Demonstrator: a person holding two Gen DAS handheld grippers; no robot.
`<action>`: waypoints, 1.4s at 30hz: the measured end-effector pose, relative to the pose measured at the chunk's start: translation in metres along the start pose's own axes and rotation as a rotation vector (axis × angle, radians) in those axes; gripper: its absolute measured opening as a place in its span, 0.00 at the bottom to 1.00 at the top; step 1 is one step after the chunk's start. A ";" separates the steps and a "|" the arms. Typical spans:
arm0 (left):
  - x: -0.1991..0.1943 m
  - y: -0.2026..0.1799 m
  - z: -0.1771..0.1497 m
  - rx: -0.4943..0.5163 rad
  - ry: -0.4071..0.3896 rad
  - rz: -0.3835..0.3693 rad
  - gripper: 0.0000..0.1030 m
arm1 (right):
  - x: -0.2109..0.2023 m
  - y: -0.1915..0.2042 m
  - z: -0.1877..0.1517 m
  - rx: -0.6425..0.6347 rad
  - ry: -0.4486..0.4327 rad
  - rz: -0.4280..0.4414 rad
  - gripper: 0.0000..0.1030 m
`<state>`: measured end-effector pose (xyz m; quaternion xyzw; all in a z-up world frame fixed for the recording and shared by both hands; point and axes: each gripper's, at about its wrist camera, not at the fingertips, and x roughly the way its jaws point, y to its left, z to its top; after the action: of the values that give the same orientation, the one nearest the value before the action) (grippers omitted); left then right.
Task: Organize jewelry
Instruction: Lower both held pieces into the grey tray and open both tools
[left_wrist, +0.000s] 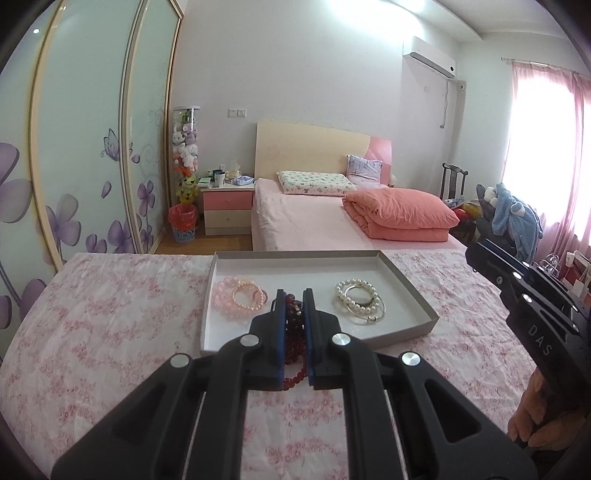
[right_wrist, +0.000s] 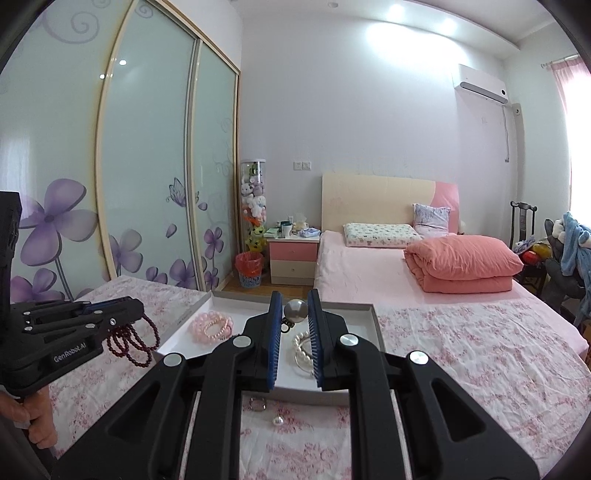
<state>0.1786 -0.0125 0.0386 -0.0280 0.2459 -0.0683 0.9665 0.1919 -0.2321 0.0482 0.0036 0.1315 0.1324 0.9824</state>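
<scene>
A shallow white tray (left_wrist: 406, 284) lies on the floral cloth. In it are pink bead bracelets (left_wrist: 238, 300) at the left and pearl bracelets with a gold bangle (left_wrist: 360, 301) at the right. My left gripper (left_wrist: 294, 295) is shut on a dark red bead bracelet (left_wrist: 294, 343) and holds it above the tray's near edge; it also shows in the right wrist view (right_wrist: 133, 341). My right gripper (right_wrist: 294, 301) is shut on a large pearl earring (right_wrist: 295, 311) above the tray (right_wrist: 364, 317). A small pearl (right_wrist: 277, 421) and a ring (right_wrist: 257, 403) lie on the cloth.
The floral tablecloth (left_wrist: 110, 332) covers the work surface. Behind it is a pink bed (left_wrist: 314, 221) with a folded quilt (left_wrist: 402, 212), a nightstand (left_wrist: 225, 206), a red bin (left_wrist: 183, 221) and sliding wardrobe doors (left_wrist: 92, 147).
</scene>
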 end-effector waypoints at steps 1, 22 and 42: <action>0.004 0.001 0.002 -0.001 0.001 0.002 0.09 | 0.003 0.000 0.001 0.002 -0.002 0.001 0.15; 0.126 0.025 0.025 -0.045 0.086 0.060 0.09 | 0.133 -0.024 -0.016 0.076 0.190 0.025 0.15; 0.165 0.030 0.009 -0.105 0.180 0.021 0.26 | 0.152 -0.037 -0.031 0.124 0.287 0.025 0.34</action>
<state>0.3302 -0.0066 -0.0342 -0.0700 0.3351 -0.0475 0.9384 0.3348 -0.2290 -0.0224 0.0469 0.2785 0.1355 0.9497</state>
